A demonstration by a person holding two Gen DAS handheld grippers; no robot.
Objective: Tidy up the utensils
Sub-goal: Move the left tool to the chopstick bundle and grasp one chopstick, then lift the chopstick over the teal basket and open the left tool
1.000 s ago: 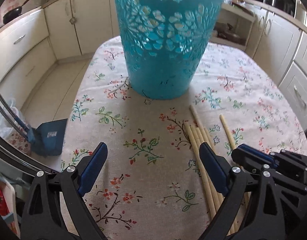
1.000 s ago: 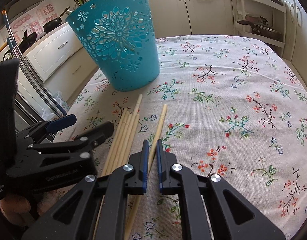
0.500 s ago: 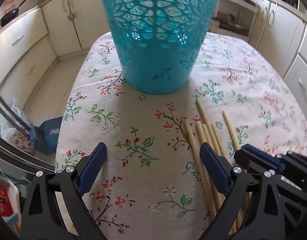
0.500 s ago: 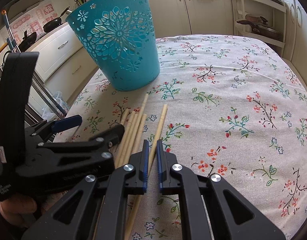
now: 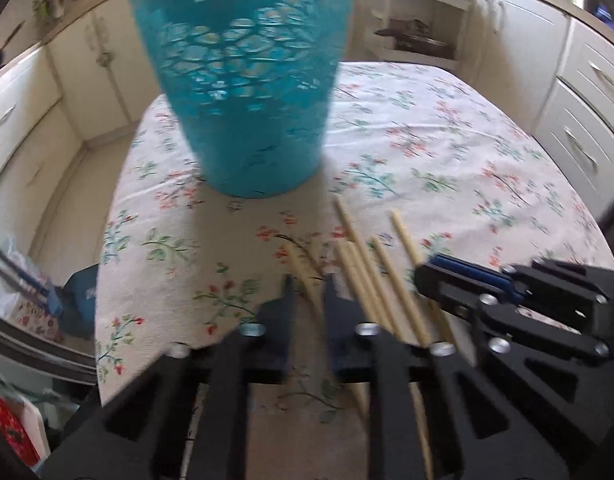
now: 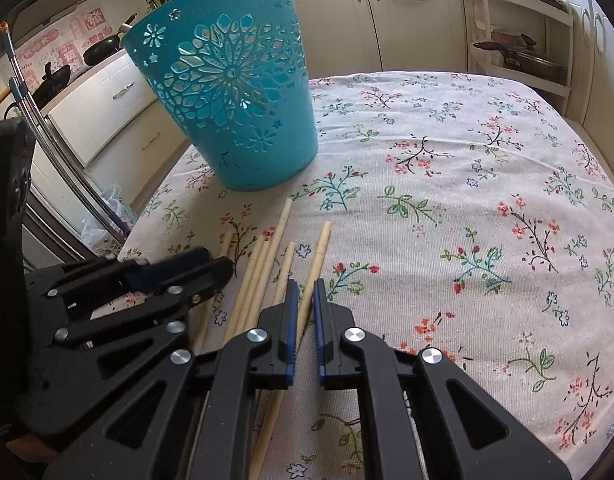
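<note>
- The left gripper point(image 5: 309, 284) has just been closing and now pinches the leftmost chopstick point(image 5: 303, 270).
- The right gripper point(image 6: 305, 286) stays narrow around another chopstick point(image 6: 317, 256), near the teal basket point(image 6: 231, 92).

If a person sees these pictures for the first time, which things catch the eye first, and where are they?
The tall turquoise basket with cut-out flowers stands upright at the far left of the floral tablecloth. In front of it lies a loose bunch of pale chopsticks, and the left gripper and right gripper are each closed around one.
</note>
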